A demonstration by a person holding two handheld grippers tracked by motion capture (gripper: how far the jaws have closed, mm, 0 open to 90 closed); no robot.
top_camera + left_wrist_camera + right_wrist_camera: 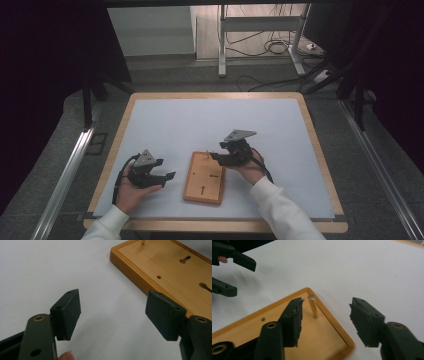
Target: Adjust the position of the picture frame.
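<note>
A thin peg point(313, 307) is standing upright in a hole near the far corner of the wooden board point(204, 177), which is lying on the white mat point(200, 120) near the person's edge of the table point(320, 150). The peg is staying up unaided, since the hole is gripping its foot, so it probably needs no more holding.

The right gripper point(325, 320) is hanging just over that corner, its jaws standing released and apart with the peg between them but touching neither pad; that gap is giving the peg room so a withdrawing jaw does not knock it over. In the high view the right gripper point(231, 156) is sitting at the board's far right edge.

The left gripper point(156, 176) is resting left of the board, near but apart, jaws spread wide and holding nothing, seemingly waiting out of the way. The board's other slots and holes point(185, 259) are lying bare.
</note>
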